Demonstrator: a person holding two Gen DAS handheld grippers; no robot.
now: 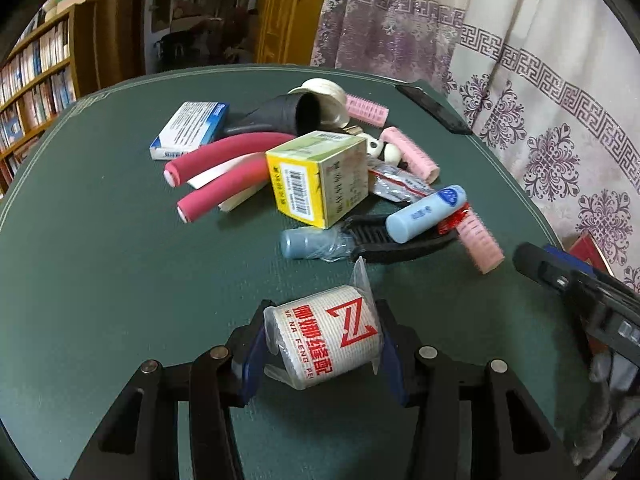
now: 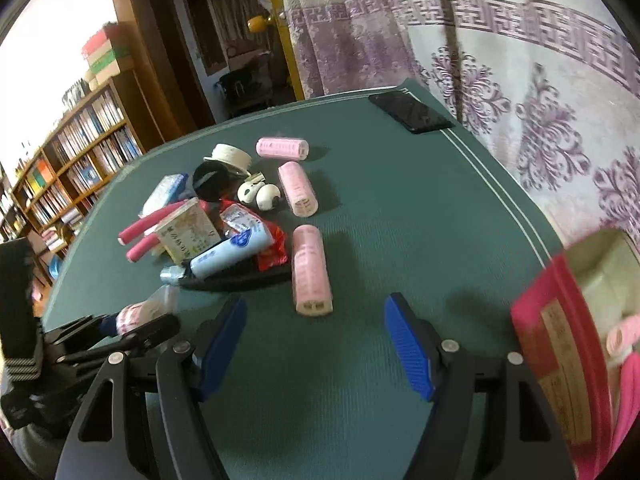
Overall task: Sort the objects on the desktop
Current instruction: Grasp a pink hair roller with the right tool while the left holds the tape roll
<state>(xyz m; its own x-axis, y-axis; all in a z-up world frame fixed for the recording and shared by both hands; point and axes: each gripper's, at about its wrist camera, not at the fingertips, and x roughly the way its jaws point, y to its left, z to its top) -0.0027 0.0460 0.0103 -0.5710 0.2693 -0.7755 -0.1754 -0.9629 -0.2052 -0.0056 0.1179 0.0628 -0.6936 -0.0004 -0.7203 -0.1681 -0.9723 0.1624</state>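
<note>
Item nearest your lens: left gripper [image 1: 322,346], jaws closed partway onto the wrapped white roll [image 1: 325,338], low centre of the left view, its long axis spanning pad to pad. Your right gripper [image 2: 316,344] stands wide and empty. Nearest loose piece: pink curler [image 2: 311,270], just above centre of the right view, lying lengthwise, end-on to that claw, so the right hand is likely better placed. Red box [image 2: 560,340], lower right, holds another curler. Remaining clutter: yellow carton [image 1: 320,178], light-blue tube [image 1: 426,213].
</note>
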